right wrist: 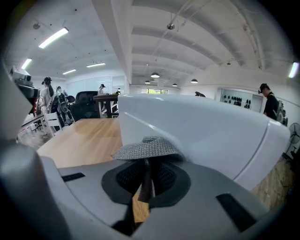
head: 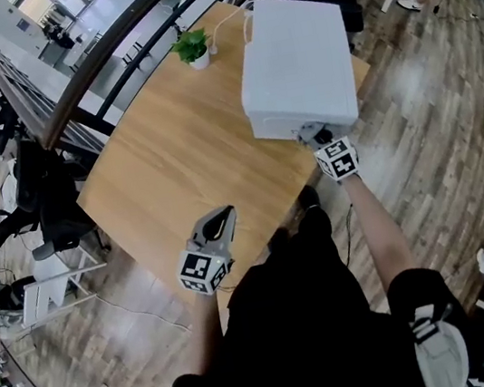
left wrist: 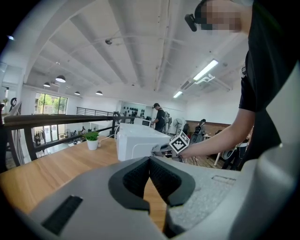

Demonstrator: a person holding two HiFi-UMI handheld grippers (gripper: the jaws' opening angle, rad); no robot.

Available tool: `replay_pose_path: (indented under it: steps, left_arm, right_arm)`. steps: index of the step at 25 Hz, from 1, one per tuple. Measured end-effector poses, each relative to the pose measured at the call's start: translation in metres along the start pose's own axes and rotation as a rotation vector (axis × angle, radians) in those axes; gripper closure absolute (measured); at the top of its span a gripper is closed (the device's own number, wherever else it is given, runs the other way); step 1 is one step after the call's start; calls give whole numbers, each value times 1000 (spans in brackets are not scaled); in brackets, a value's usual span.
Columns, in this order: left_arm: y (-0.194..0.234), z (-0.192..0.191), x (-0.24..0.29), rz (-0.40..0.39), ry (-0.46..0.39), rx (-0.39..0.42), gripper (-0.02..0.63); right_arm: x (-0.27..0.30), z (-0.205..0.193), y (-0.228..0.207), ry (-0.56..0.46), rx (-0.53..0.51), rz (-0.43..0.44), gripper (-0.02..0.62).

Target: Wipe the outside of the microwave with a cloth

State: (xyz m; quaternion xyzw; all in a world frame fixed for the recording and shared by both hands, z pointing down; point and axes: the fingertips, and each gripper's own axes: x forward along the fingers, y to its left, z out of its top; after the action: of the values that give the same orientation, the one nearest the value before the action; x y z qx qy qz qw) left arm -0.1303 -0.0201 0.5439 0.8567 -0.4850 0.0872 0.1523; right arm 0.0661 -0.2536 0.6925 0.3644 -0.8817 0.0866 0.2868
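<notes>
Microwave [head: 298, 59], white and boxy, sits toward the far right corner of the wooden table [head: 158, 184], and from where I stand the wiping looks under way on the side nearest the person. To do this pass well, I'd say the cloth should stay flat against the shell, pressed evenly and drawn in long overlapping strokes along the panel, then round the corners and over the top, without shoving the oven toward the table edge. The free hand could steady the body if it starts to slide. The right gripper [right wrist: 146, 180] has its jaws clamped tight on a fold of grey woven cloth [right wrist: 147, 147], whose loose part fans out above the jaws and touches the microwave low on its near side. The left gripper [head: 223, 214] hovers over the near part of the table, well apart from the oven, jaws closed together with nothing between them. A small potted plant [head: 193, 49] stands beyond, by the far edge.
</notes>
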Motion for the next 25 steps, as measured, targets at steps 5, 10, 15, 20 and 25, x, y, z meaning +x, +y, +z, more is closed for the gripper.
replay_pose_path:
  steps: [5,10,15,20,25]
  left_arm:
    - [4,-2,-7,22,-4,-4,604]
    - [6,-2,-14,48,-18,-18,604]
    - [11,-4,-20,76,-19,-35,604]
    - [16,-5,-28,102,-22,-39,604]
    - [25,-6,-37,140,-29,-52,604]
  right_arm:
    - [9,9,14,6,5,20,577]
    - [23,17,26,-19,-8,35,577]
    - [31,26,42,1,-4,62,577]
    - [42,35,55,-5,-1,89,577]
    - [55,43,69,-12,-14,117,577]
